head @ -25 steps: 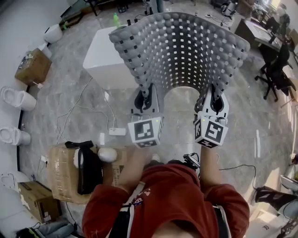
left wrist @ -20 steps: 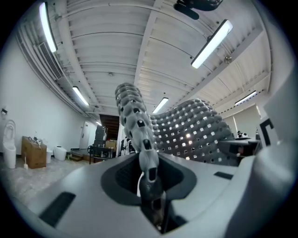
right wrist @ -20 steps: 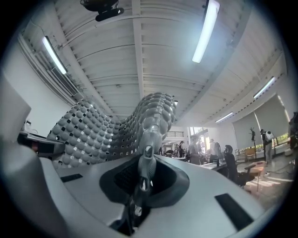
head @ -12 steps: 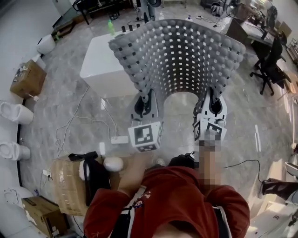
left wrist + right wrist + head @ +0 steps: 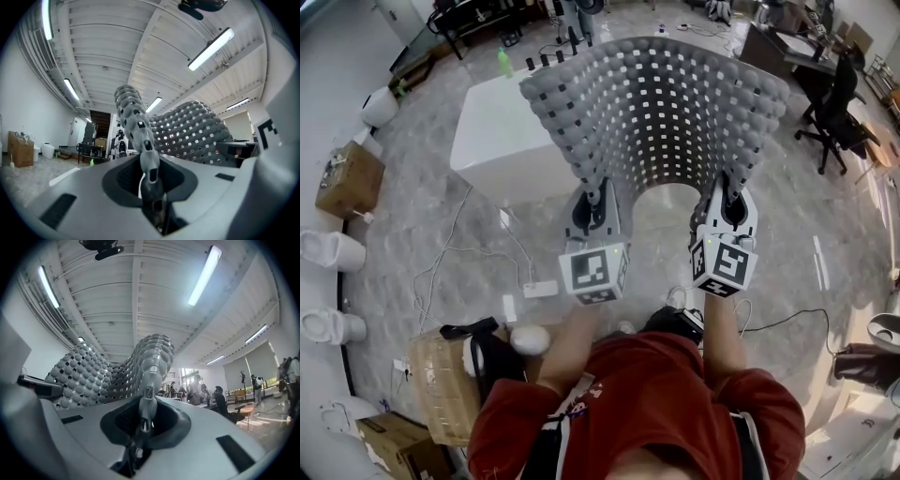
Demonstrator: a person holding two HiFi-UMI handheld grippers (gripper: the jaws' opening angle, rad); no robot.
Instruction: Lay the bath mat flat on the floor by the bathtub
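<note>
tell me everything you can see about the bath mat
The bath mat is grey and looks rubbery, covered in rounded pebble-like bumps with a grid of small square holes. It is not lying flat: it is held up off the floor and bowed into an arch with the hollow side facing the person. The left gripper and the right gripper each pinch one end of its near edge. Nothing else is seen touching it.

A red top point(image 5: 647, 403) is worn. The left gripper point(image 5: 597, 199) and right gripper point(image 5: 727, 195) are cased in grey, each backed by a white cube point(image 5: 595, 272) with black markers.
</note>
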